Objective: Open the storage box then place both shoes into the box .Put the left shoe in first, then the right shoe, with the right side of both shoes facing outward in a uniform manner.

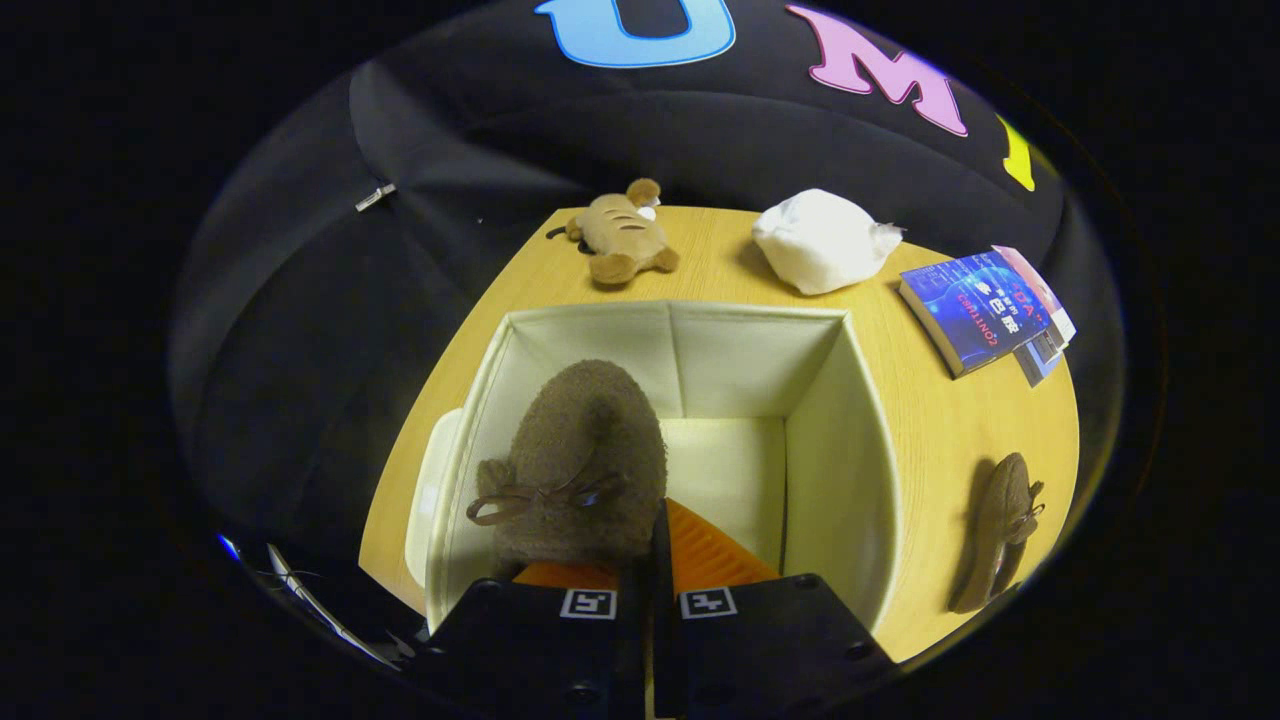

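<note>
Gripper: fingers pinch the shoe over the open box.
Second shoe: on the tabletop, near its right edge.

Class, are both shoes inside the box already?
No: one shoe is over the box in the hand-held gripper; the other shoe lies on the table.

A light wooden table stands before the booth's black cloth wall.

Beyond the box — a plush toy, a white bundle, a book.
</note>
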`<control>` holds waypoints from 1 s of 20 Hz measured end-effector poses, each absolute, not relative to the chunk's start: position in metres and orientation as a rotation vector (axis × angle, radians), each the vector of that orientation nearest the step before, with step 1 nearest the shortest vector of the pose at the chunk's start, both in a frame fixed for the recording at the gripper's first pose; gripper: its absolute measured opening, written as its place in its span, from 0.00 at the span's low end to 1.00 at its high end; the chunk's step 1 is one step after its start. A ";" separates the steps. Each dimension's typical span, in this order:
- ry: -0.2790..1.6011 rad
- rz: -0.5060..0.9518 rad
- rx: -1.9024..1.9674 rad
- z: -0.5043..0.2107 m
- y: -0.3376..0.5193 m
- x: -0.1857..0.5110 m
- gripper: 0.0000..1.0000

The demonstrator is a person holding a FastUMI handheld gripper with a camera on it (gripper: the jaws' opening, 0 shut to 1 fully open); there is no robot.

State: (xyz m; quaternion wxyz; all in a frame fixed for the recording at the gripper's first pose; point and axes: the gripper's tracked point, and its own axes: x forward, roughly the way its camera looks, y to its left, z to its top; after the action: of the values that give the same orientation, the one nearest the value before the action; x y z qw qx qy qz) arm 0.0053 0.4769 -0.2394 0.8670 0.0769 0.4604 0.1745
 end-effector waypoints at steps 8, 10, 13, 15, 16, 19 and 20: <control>1.006 0.512 0.198 -0.242 0.503 -0.012 0.62; 0.997 0.542 0.179 -0.238 0.500 -0.016 0.75; 0.950 0.578 0.145 -0.230 0.497 -0.020 0.81; 0.906 0.608 0.097 -0.220 0.488 -0.021 0.94; 0.880 0.624 0.078 -0.215 0.482 -0.024 0.95; 0.797 0.662 0.032 -0.194 0.456 -0.034 0.98; 0.759 0.670 0.009 -0.185 0.443 -0.035 0.98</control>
State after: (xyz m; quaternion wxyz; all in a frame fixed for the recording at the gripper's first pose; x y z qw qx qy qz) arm -0.0351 0.4430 -0.1851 0.8745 0.0044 0.3637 0.3209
